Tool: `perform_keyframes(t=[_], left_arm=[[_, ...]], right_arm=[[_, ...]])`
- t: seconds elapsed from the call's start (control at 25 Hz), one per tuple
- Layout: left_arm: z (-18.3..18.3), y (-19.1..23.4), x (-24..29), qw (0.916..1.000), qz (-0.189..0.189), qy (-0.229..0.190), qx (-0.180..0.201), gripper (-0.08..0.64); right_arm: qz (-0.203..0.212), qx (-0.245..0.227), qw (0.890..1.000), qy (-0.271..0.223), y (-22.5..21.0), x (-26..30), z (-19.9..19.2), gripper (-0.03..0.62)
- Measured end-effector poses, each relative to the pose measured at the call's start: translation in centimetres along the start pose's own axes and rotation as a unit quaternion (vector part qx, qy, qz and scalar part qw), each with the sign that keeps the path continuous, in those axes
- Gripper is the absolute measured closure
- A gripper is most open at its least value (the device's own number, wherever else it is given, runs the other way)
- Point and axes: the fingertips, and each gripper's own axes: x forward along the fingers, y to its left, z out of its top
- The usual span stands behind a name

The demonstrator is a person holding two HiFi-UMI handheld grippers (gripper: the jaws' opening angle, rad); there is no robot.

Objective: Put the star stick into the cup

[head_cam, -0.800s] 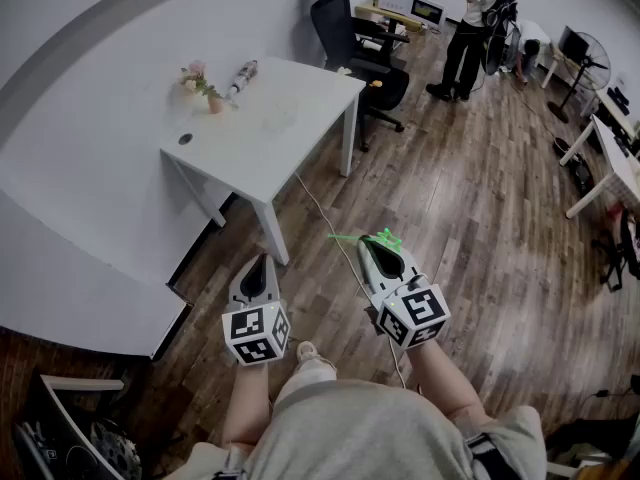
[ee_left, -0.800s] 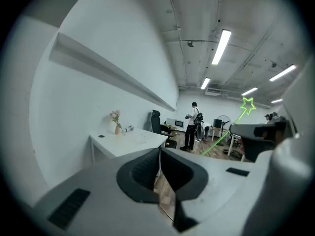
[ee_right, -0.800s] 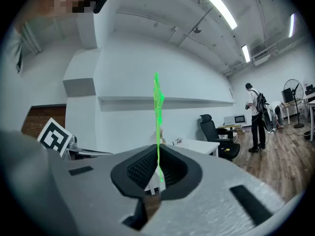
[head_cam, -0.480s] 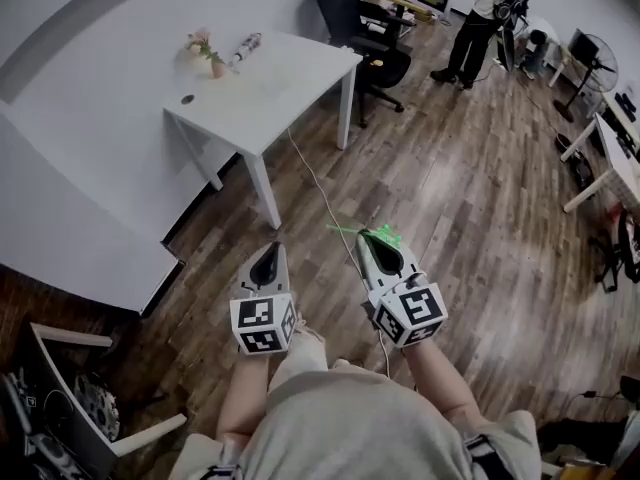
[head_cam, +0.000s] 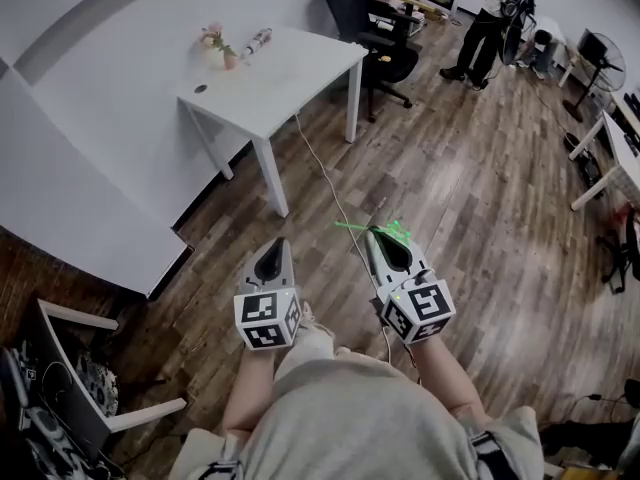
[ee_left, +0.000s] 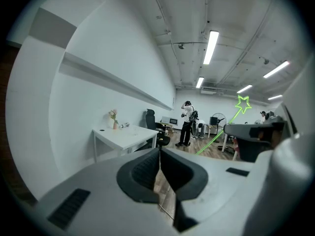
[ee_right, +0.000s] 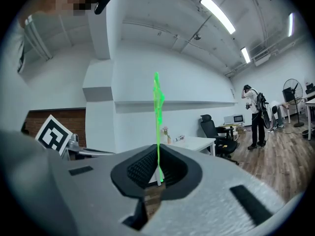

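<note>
When crossing to the table [head_cam: 300,68], steady the stick [head_cam: 350,227] pinched in right gripper [head_cam: 379,232]. Hold left gripper [head_cam: 277,242], closed on nothing, well aside.

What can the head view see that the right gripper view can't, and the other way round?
Only the head view: the holder's lap and a cable across the wooden floor. Only the right gripper view: ceiling lights and, close up, the right gripper shut on the green star stick. Both: that stick, the white table and the black office chair.
</note>
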Motion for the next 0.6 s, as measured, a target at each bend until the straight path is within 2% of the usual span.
perform_keyframes(t=[0.6], left_arm=[[-0.1,-1.3,-1.3,0.9999,0.009,-0.011,0.0,0.548]], right_arm=[[-0.001,0.02,1.0,-0.009,-0.7,-1.6,-0.2,0.578]])
